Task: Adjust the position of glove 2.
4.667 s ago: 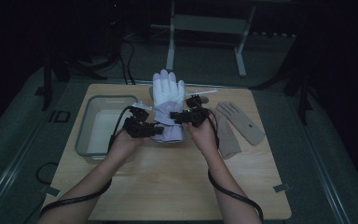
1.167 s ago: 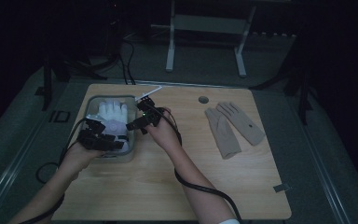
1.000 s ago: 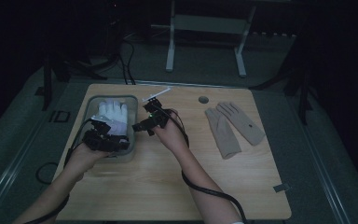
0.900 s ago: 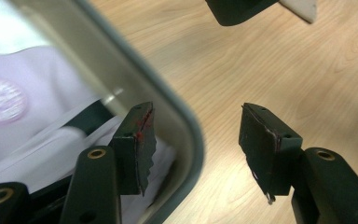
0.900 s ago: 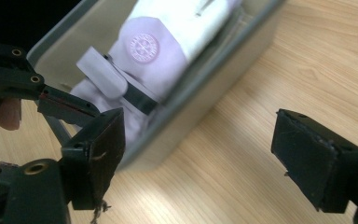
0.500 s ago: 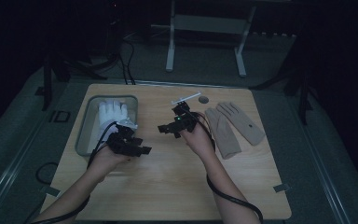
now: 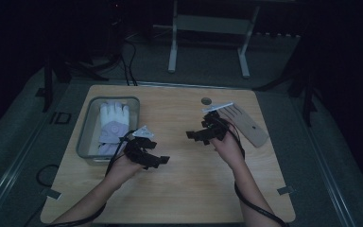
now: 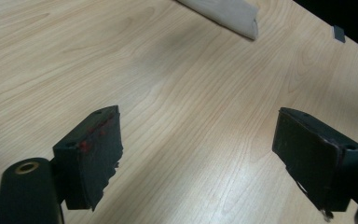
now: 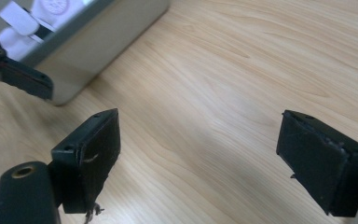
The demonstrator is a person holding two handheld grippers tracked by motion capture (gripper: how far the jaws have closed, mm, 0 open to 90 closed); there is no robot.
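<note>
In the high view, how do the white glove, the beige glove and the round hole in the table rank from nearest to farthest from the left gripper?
1. White glove: in the grey bin, just beyond and left of the left gripper.
2. Round hole: at the table's far edge, to the right.
3. Beige glove: far right, past the right gripper.

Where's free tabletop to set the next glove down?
Free: the bare wood between the left gripper and right gripper, and the near strip of the table between the forearms. Crowded: the bin holding the white glove, and the far right corner with the grey glove.
</note>
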